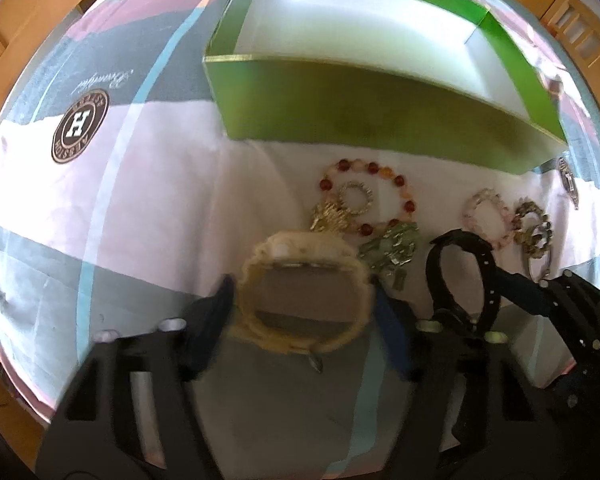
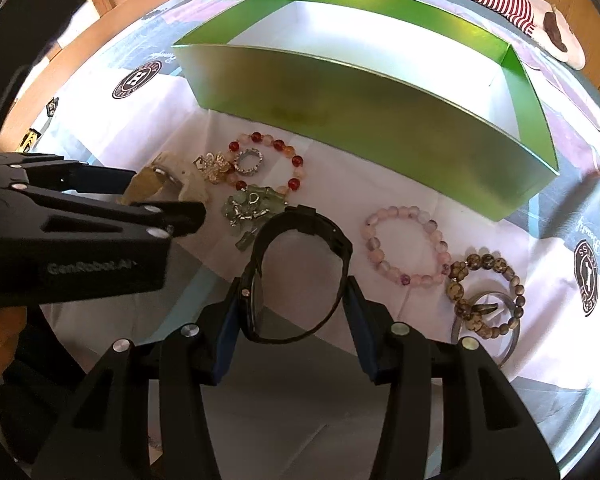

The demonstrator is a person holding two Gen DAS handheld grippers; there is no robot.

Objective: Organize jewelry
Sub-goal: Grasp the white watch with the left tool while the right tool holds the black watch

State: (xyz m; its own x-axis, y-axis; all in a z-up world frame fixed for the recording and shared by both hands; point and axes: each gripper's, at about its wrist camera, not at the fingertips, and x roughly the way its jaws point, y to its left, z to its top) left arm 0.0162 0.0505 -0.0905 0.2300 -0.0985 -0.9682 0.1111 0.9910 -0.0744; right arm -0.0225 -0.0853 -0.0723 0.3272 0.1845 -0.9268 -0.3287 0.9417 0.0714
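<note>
Item, nearest your lens: black watch (image 2: 300,272), strap loop pinched between the right gripper (image 2: 296,316) pads, held over the cloth (image 2: 340,184). Item: cream watch (image 1: 300,292) framed by the left gripper (image 1: 304,316), jaws part-spread; whether the pads press it you cannot tell through the blur. Item: green box (image 2: 380,120), open, nothing visible inside, just beyond the loose pieces. Item: red bead bracelet (image 2: 284,156), pink bead bracelet (image 2: 404,248), brown bead bracelet (image 2: 480,296), lying on the cloth. Lift clear of the near wall before lowering, and release low inside
</note>
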